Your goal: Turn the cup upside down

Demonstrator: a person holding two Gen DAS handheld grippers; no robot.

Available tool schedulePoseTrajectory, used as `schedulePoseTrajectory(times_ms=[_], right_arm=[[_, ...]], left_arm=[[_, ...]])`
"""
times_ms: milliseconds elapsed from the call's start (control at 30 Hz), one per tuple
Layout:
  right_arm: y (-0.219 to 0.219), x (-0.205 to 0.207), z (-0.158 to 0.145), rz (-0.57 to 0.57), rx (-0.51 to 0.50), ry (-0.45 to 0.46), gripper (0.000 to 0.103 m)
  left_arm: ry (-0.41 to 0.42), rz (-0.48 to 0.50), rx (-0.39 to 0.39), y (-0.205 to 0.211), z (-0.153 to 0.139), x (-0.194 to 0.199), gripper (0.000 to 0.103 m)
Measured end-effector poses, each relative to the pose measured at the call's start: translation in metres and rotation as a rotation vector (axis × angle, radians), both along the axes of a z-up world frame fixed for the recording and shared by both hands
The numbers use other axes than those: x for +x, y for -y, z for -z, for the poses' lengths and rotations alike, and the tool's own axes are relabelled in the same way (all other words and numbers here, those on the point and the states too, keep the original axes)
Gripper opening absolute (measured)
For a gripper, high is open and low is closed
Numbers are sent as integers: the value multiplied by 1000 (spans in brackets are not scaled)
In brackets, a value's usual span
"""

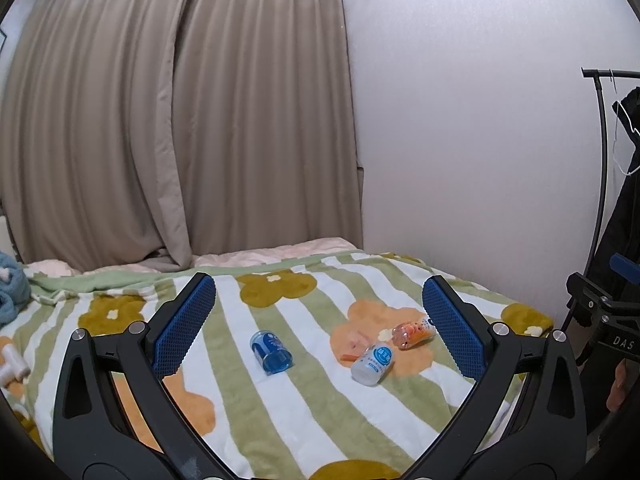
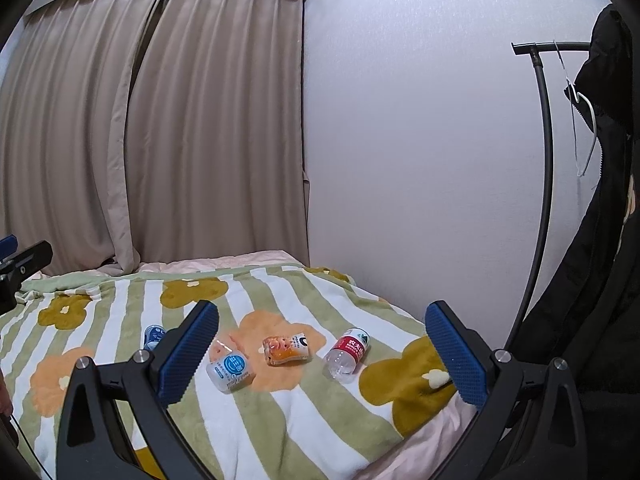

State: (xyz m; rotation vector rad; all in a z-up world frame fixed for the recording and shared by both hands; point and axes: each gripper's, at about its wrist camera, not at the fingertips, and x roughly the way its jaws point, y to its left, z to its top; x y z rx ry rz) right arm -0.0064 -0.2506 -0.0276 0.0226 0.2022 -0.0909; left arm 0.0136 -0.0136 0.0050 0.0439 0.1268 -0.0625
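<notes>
Several small cups lie on their sides on a striped, flowered blanket (image 1: 304,408). A blue cup (image 1: 271,350) (image 2: 153,336) is leftmost, half hidden behind my right gripper's left finger in the right wrist view. To its right come a white cup with a blue label (image 1: 373,362) (image 2: 231,368) and an orange cup (image 1: 414,333) (image 2: 286,350). A clear cup with a red label (image 2: 347,354) shows only in the right wrist view. My left gripper (image 1: 319,292) hangs open above and short of the cups. My right gripper (image 2: 323,312) is also open, holding nothing.
Beige curtains (image 1: 160,120) and a white wall (image 2: 420,140) stand behind the bed. A black clothes rack (image 2: 544,160) with a dark garment (image 2: 600,260) stands at the right, past the blanket's edge. A blue fluffy item (image 1: 12,284) lies at far left.
</notes>
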Motion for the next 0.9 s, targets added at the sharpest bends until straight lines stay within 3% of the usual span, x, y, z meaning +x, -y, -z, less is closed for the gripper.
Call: schedulePoseTrajectory(times_ms=[900], right_arm=[[0, 3, -4, -3, 13, -3, 103]], left_arm=[[-8, -5, -11, -6, -2, -3, 103]])
